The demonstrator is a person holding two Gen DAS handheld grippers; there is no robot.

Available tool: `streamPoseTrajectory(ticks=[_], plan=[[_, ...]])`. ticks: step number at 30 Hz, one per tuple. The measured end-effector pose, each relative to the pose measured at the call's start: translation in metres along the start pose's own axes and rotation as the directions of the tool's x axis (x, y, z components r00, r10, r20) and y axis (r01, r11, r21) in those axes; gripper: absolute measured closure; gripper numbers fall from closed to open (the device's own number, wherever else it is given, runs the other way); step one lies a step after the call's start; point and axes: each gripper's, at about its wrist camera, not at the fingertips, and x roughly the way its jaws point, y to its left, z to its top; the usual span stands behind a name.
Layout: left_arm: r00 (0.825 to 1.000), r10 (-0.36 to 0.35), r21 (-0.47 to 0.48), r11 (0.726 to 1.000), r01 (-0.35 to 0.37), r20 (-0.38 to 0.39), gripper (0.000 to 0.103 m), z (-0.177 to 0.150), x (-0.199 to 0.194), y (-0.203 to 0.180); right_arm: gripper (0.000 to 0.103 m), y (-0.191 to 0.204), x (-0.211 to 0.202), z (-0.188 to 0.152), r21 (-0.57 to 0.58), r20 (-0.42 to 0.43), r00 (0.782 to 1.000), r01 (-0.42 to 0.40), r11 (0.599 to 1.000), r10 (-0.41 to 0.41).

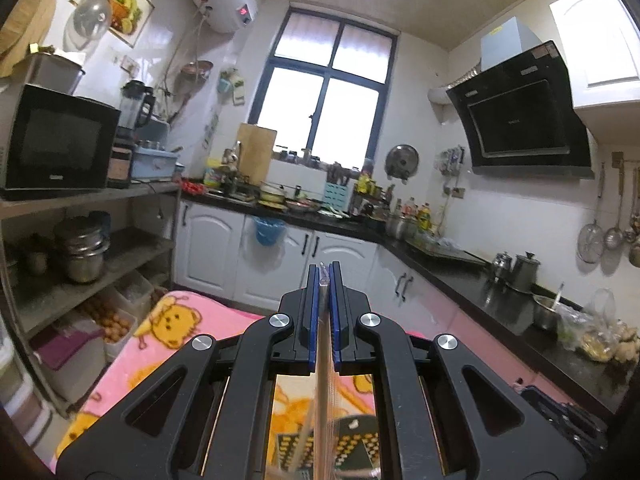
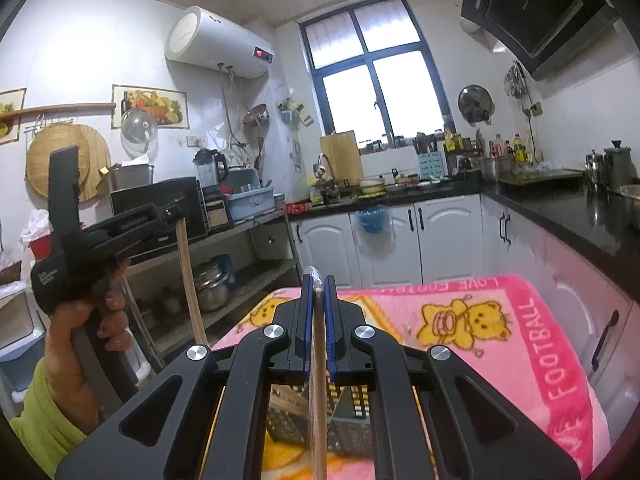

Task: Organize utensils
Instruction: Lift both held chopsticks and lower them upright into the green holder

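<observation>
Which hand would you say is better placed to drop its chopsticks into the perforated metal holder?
Probably right: the right gripper grips its chopsticks just above the holder, while the left gripper sits off beside the edge of the blanket.

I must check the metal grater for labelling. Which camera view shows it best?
The right wrist view: the grater stands on the pink blanket, its perforated faces visible. The left wrist view shows only fragments behind the gripper frame.
</observation>
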Motion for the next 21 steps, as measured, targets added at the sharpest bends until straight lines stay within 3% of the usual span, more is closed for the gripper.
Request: streamPoseTrajectory(ticks=[10,21], plan=[[0.995,0.084,0.003,0.996,-0.084,0.054,0.101,0.012,0.021,-0.001,0.097,0.0,0.016,0.02,-0.025,0.057,0.998,0.004,1.0,-0.003],[0.984,0.154,-0.007,0.988,-0.155,0.093,0.101,0.0,0.046,-0.003,0.097,0.003,0.03,0.038,-0.078,0.151,0.988,0.036,0.996,-0.024]])
